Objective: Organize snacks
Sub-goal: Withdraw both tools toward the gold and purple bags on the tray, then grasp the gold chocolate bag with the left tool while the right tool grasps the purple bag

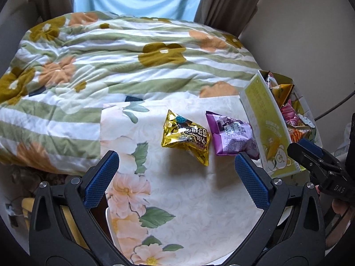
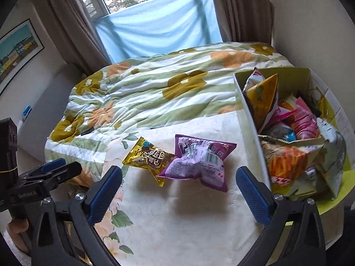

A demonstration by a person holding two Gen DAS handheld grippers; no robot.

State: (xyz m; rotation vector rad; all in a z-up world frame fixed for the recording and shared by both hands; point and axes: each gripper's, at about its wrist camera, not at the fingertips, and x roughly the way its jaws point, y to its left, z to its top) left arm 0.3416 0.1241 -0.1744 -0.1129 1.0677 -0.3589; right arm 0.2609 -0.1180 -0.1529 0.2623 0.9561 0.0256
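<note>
You have a gold snack packet [image 1: 186, 140] with dark lettering beside a purple snack packet [image 1: 230, 136] printed in white, both on a cream cloth [image 1: 188, 199] patterned with peach flowers and green leaves. Your box [image 2: 250, 119] is pale yellow-green, your quilt [image 1: 99, 66] green-and-white striped with mustard and orange flowers, your gripper pads [image 1: 101, 179] blue.

My left gripper [image 1: 176, 166] has black plastic arms with triangular cut-outs, silver screws at the pivots, and blue cross-hatched pads [image 1: 101, 178] lining each finger. My right gripper [image 2: 178, 181] is built the same, with matching blue pads [image 2: 253, 194]. White lettering marks each black body. Bare skin shows behind both handles.
</note>
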